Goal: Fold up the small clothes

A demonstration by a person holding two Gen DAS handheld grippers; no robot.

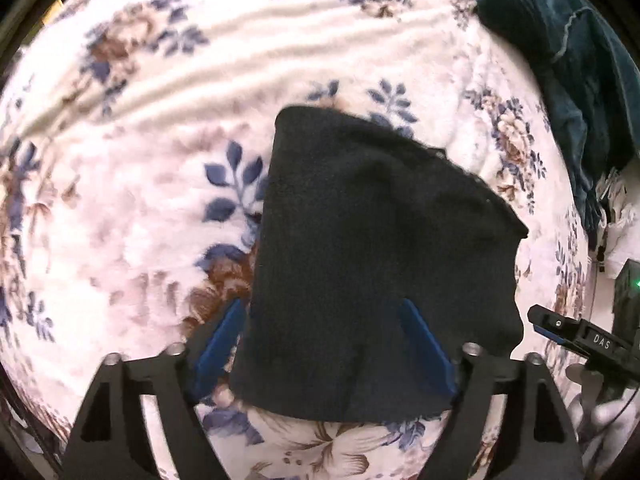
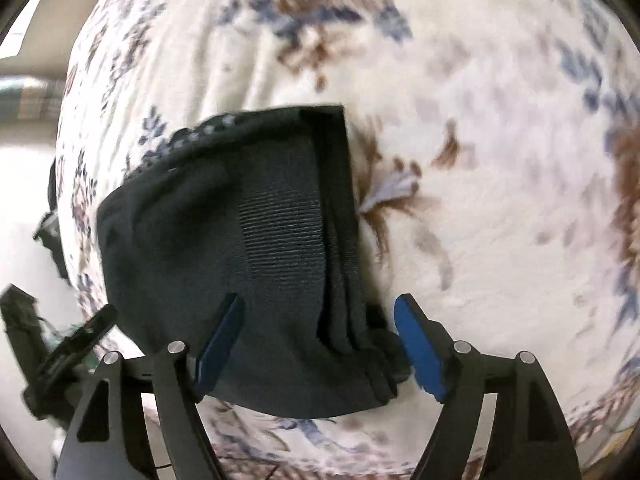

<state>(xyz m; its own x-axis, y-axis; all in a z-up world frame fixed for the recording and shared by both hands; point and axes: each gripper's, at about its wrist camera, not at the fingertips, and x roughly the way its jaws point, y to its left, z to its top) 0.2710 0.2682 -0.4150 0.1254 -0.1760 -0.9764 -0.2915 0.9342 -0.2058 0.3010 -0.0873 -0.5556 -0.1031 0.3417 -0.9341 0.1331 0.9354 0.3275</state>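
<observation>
A small dark knit garment (image 1: 372, 264) lies folded on a floral blanket (image 1: 132, 184). My left gripper (image 1: 324, 320) is open, its blue-padded fingers (image 1: 424, 344) spread to either side of the garment's near edge, low over it. In the right wrist view the same garment (image 2: 248, 248) shows ribbed knit and stacked folded layers on its right side. My right gripper (image 2: 320, 320) is open, with its jaws spread around the garment's near right part. The right gripper also shows at the right edge of the left wrist view (image 1: 580, 340).
A dark teal cloth (image 1: 560, 52) lies heaped at the blanket's far right. The bed's edge and light floor (image 2: 24, 208) show at the left of the right wrist view. A dark device with a green light (image 1: 628, 292) sits at the right.
</observation>
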